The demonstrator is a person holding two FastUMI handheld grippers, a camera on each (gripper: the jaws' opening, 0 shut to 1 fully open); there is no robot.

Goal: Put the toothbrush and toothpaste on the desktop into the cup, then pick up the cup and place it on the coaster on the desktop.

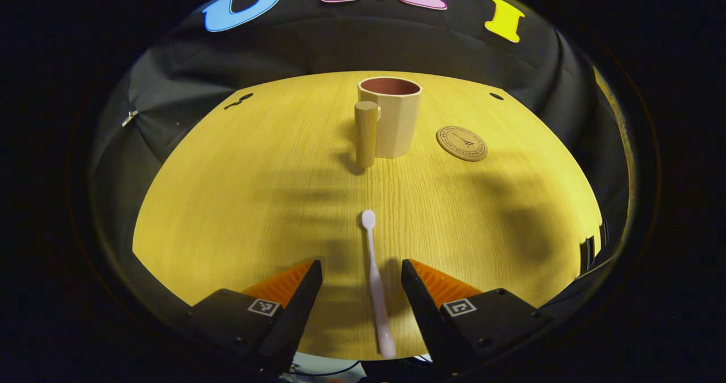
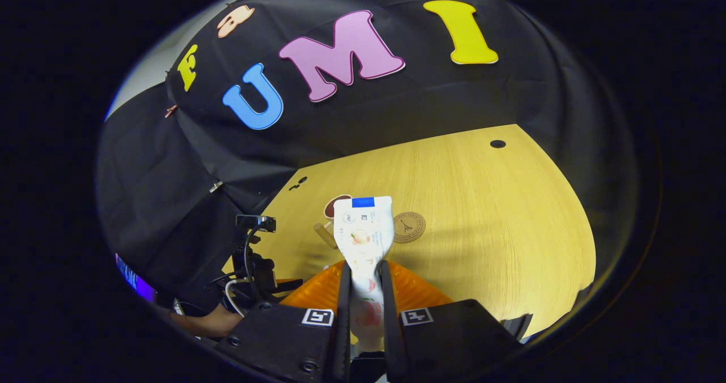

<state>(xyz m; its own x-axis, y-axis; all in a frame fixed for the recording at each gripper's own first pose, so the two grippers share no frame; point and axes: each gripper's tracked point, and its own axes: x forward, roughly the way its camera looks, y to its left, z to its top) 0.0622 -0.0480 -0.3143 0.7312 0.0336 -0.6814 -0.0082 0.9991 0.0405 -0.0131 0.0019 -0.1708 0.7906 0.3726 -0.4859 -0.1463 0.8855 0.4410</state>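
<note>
Our right gripper (image 2: 363, 292) pinches the soft, light toothpaste (image 2: 363, 232) mid-tube, while our left gripper (image 1: 362, 283) straddles wide the stiff, slim toothbrush (image 1: 375, 281) handle.

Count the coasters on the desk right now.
1. The coaster lies flat on the desk, just right of the cup in the left gripper view; the right gripper view shows it beyond the held toothpaste.
</note>
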